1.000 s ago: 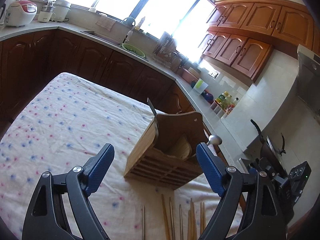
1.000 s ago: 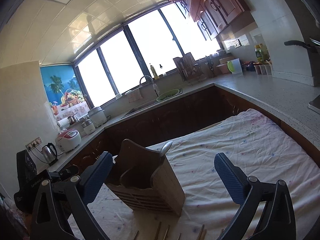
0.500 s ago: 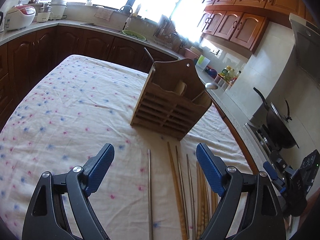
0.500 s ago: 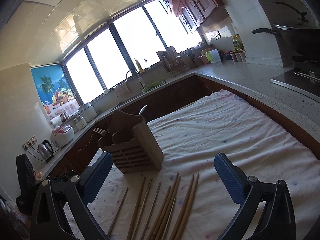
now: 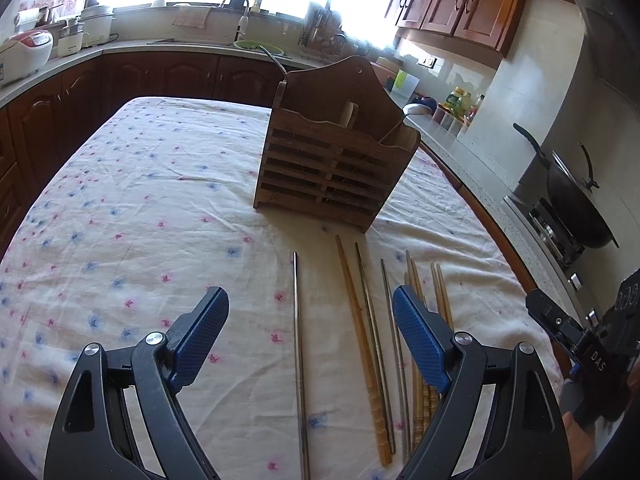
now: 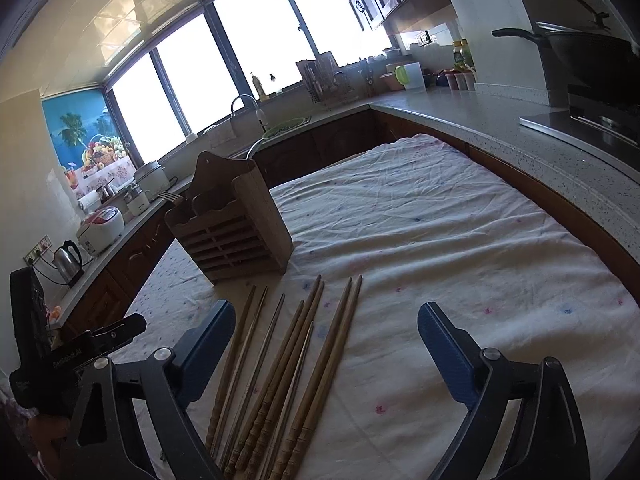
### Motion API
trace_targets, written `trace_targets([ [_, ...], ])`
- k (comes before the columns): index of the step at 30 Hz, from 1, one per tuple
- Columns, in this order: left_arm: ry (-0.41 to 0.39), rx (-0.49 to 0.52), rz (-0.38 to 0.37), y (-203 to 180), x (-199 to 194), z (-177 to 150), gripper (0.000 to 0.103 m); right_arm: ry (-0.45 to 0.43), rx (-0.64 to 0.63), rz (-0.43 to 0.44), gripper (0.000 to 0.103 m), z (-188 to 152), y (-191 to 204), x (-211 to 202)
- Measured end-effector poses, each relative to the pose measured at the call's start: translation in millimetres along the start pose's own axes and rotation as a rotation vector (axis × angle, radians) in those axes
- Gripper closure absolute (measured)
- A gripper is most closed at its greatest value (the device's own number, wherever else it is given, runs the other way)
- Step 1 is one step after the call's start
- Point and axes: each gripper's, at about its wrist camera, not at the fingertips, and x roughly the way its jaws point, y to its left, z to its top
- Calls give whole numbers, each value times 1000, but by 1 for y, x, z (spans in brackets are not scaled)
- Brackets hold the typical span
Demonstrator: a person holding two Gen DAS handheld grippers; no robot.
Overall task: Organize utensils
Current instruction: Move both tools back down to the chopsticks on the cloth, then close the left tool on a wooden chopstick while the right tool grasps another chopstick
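Observation:
A slatted wooden utensil holder stands on the flowered cloth, with a spoon and a fork sticking out of it. Several wooden and metal chopsticks lie side by side on the cloth in front of it. One metal chopstick lies apart, under my left gripper, which is open with nothing held. My right gripper hovers over the bundle; its jaws are closing, and no pad touches a chopstick.
The cloth-covered table fills the middle of an L-shaped kitchen counter. A wok sits on the stove at the right. Rice cookers and a kettle stand on the counter. Bare cloth lies left of the holder.
Both grippers have come down and tilted toward the table, bringing the chopsticks into full view. The holder now sits farther up in each view. The right jaws have narrowed slightly.

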Motion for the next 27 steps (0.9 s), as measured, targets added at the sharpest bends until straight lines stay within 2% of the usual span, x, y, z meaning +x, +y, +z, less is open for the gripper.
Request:
trace_targets([
  [6, 31, 14, 10, -2, 12, 1, 17, 38, -2, -28, 29, -2, -2, 12],
  [8, 36, 24, 14, -5, 15, 2, 18, 47, 8, -34, 38, -2, -5, 16],
  [10, 49, 38, 19, -8, 21, 4, 23, 63, 12, -49, 43, -1, -7, 22],
  [12, 75, 55, 25, -13, 31, 6, 34, 89, 21, -59, 53, 0, -10, 29],
  [14, 102, 70, 24, -17, 41, 9, 39, 116, 35, -64, 62, 1, -14, 38],
  [22, 200, 107, 27, -32, 88, 19, 55, 219, 41, -70, 75, 6, -18, 77],
  [27, 240, 123, 32, -35, 111, 27, 61, 262, 21, -89, 76, 8, -17, 97],
])
